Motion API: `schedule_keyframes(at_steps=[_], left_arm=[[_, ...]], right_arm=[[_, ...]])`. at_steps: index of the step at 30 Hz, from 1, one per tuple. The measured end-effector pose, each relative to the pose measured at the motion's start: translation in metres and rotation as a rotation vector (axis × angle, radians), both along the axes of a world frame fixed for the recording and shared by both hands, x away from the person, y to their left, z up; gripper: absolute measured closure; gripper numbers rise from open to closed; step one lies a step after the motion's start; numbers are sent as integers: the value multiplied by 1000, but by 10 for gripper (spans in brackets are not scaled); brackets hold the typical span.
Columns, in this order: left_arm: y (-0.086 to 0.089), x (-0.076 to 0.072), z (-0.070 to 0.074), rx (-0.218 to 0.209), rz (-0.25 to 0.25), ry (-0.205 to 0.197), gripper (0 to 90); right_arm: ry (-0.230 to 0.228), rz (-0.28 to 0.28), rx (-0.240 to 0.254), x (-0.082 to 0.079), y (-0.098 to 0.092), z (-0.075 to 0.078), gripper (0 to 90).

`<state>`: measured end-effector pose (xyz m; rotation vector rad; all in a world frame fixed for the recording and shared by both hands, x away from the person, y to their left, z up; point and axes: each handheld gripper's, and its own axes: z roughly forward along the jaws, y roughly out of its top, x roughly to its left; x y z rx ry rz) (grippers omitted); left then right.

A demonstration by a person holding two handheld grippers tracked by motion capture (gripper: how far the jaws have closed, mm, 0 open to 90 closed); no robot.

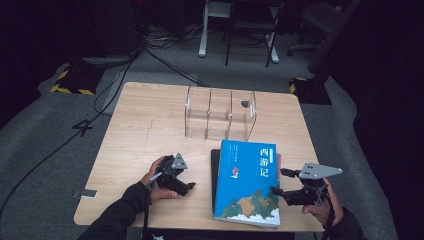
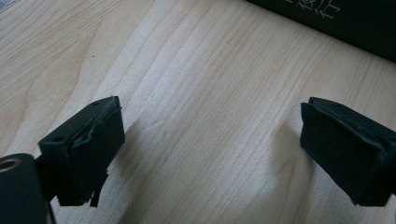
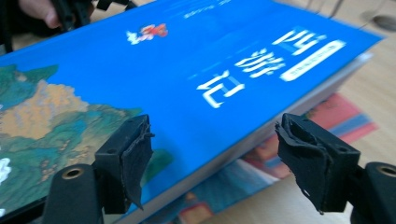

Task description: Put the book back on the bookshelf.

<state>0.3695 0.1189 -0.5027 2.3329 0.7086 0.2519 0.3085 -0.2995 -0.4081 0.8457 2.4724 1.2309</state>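
A blue book (image 1: pixel 247 182) with white characters and a landscape picture lies on top of a stack at the table's front right. A colourful book (image 3: pixel 336 121) sticks out beneath it, and a black book (image 1: pixel 214 165) shows at the stack's left edge. My right gripper (image 1: pixel 278 181) is open at the blue book's right edge; in the right gripper view (image 3: pixel 215 158) its jaws straddle that edge without pressing on it. My left gripper (image 1: pixel 189 187) rests low on the bare wood left of the stack, open with nothing between its jaws (image 2: pixel 210 149). The black book (image 2: pixel 345 23) lies just ahead of it.
A clear acrylic organiser (image 1: pixel 220 112) with three compartments stands behind the stack; a small dark thing (image 1: pixel 245 103) sits in its right one. The wooden table (image 1: pixel 145 130) is bare at the left. Cables and chair legs cover the floor beyond.
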Motion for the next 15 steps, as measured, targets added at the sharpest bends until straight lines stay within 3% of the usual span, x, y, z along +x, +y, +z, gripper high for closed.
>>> schedule_keyframes(at_steps=[2,5,10,15], left_arm=[[0,-1,1,-4,-8,4,117],[-3,-2,4,-3,-12,18,165],[-9,-7,13,-24,-36,-21,177],[-16,-10,20,-42,-57,-53,189]], right_arm=[[15,-2,-17,1,4,-2,238],[64,6,8,4,4,-5,216],[160,20,55,17,3,-12,130],[203,35,74,24,4,-16,77]])
